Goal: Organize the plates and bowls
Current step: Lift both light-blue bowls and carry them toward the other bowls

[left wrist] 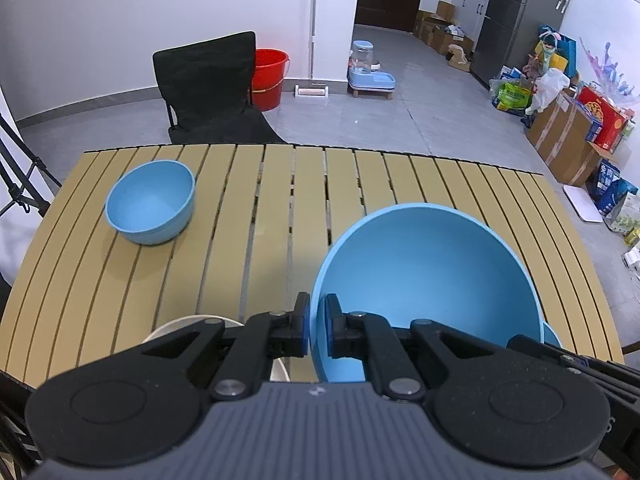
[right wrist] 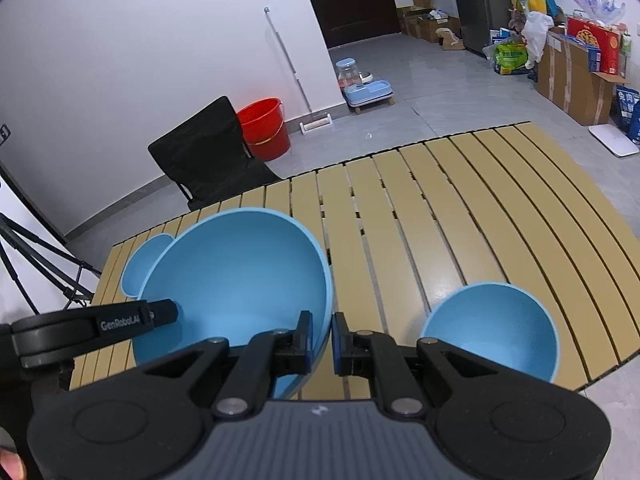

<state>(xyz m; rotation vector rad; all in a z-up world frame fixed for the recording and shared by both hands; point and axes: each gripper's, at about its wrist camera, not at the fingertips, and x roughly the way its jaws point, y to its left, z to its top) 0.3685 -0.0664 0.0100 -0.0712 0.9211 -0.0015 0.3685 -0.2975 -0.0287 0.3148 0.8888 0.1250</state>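
slatted tan table (left wrist: 248, 200) fills the work area, with grey floor, a black chair (left wrist: 208, 88) and a red bucket (left wrist: 270, 78) beyond its far edge at about 11 o'clock.

large blue bowl (left wrist: 424, 280) is held off the slats, tilted, gripped at two points on its rim. left gripper (left wrist: 317, 326) pinches the wall at the bowl's 8 o'clock, one pad inside and one outside. right gripper (right wrist: 320, 338) pinches the opposite side the same way, at the bowl's 4 o'clock in the right wrist view. judgement: the two-point hold is chosen because a single rim pinch would let so wide a bowl swing.

second blue bowl (left wrist: 150, 202) sits upright at 10 o'clock of the table. third blue bowl (right wrist: 490, 330) sits near the front edge at 4 o'clock. a white dish (left wrist: 188, 326) shows partly under the left gripper.

judgement: nesting appears intended; destination cannot be told.
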